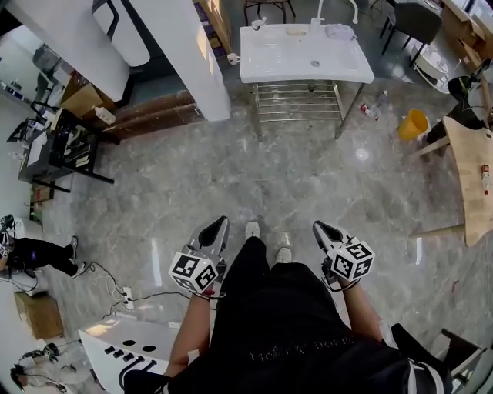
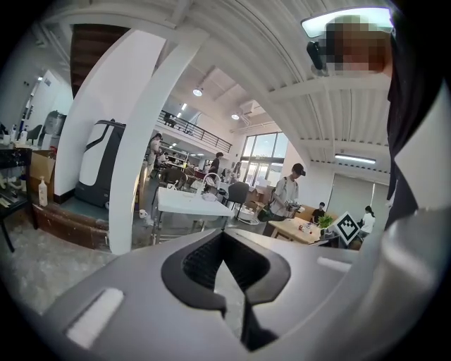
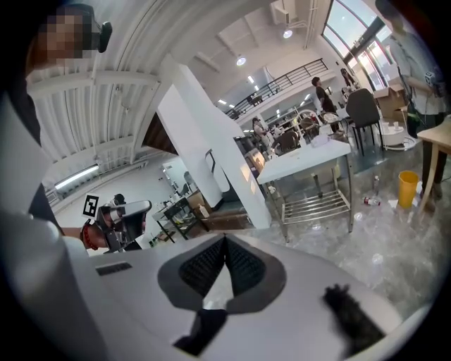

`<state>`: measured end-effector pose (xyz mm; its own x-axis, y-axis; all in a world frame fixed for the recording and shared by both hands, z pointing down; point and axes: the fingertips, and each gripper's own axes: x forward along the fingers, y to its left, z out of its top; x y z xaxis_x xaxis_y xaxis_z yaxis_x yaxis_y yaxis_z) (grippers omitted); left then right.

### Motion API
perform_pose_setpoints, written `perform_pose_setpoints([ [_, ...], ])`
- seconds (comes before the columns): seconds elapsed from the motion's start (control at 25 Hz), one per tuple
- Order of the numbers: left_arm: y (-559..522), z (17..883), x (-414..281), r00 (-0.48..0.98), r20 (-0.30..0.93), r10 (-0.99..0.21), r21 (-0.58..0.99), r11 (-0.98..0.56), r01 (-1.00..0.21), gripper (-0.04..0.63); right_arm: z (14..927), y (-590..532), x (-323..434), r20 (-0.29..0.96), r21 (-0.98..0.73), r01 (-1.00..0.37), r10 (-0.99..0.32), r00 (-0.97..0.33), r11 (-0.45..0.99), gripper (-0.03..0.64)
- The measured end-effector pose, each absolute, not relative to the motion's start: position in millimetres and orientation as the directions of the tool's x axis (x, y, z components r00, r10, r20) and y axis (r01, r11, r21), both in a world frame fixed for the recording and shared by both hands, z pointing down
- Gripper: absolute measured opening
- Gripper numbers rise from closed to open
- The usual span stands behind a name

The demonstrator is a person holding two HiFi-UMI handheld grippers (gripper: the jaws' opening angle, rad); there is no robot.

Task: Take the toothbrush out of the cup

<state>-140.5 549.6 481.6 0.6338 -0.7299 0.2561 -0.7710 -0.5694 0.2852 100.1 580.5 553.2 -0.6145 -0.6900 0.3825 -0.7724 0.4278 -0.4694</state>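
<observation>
Both grippers are held close to my body over the grey marble floor, far from the white sink table point(image 1: 306, 58). My left gripper point(image 1: 222, 223) is shut with nothing between its jaws, its tips meeting in its own view point(image 2: 222, 234). The jaws of my right gripper point(image 1: 317, 226) also touch and are empty, as the right gripper view point(image 3: 225, 237) shows. A small pale object point(image 1: 259, 23) stands on the table's far left corner, too small to name. No toothbrush or cup can be made out for sure. The same table point(image 2: 187, 203) appears ahead in both gripper views point(image 3: 303, 161).
A white slanted pillar point(image 1: 181, 54) rises left of the table. A yellow bucket point(image 1: 414, 123) and a wooden table point(image 1: 470, 177) are at the right, with a bottle point(image 1: 370, 110) on the floor. A black cart point(image 1: 65, 150) and floor cables point(image 1: 115, 285) lie to the left. People stand in the background.
</observation>
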Motion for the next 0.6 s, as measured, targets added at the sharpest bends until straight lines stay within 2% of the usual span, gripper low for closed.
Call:
perform_pose_setpoints([
  [0.6,514.9,485.5,-116.5,0.668,0.238,-0.705,0.275,-0.611,-0.742,0.008,557.0,551.5,107.0,0.373,-0.454,-0.784,-0.708,-0.599,0.424,0.012],
])
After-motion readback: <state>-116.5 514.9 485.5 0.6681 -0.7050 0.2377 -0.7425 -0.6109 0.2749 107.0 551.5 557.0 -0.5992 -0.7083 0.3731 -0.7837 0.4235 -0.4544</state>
